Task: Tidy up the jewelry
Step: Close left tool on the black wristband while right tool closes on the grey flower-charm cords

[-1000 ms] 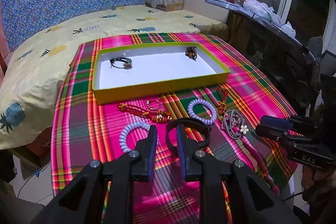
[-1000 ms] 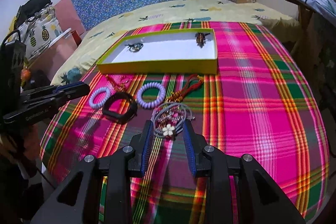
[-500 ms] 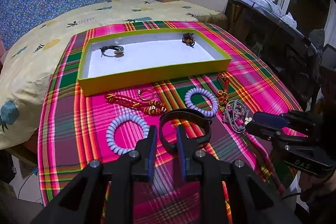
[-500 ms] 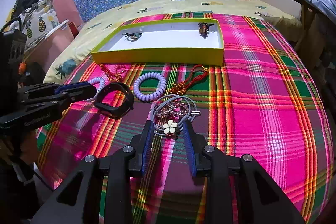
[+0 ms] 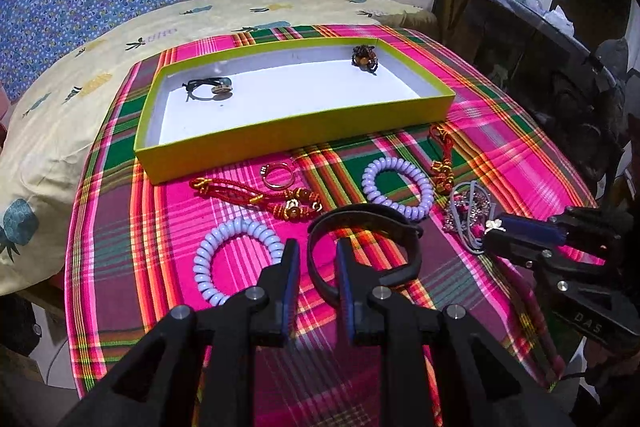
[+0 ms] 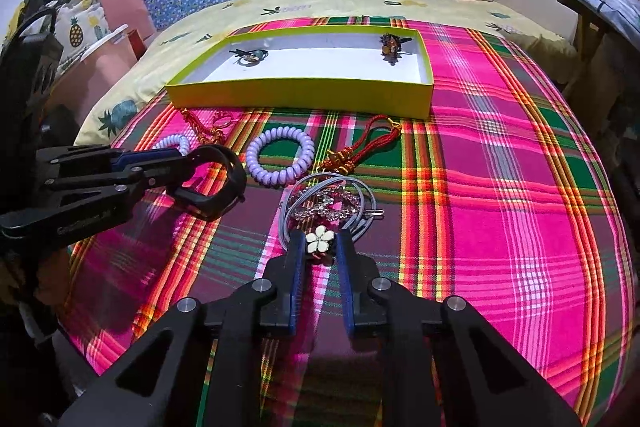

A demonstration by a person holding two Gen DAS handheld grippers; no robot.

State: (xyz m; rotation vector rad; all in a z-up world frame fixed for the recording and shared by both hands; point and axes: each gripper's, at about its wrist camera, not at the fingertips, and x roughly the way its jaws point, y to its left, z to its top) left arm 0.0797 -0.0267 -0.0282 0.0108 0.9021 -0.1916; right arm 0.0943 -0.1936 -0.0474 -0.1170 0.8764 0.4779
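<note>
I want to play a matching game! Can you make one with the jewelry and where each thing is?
Things:
1. black band
2. white flower clip
3. brown bead piece
4. gold ring

Places:
A. inside the yellow box, far right corner
B. on the cloth just in front of the box
C. around one finger of the left gripper
D. between the fingers of the right gripper

Pairs: 1-C, 2-D, 3-A, 4-B

Woven plaid cloth (image 5: 132, 227) on table, matt; glossy plastic coil bands (image 5: 236, 259); matt black strap (image 5: 368, 223); smooth cardboard box (image 5: 296, 131).
</note>
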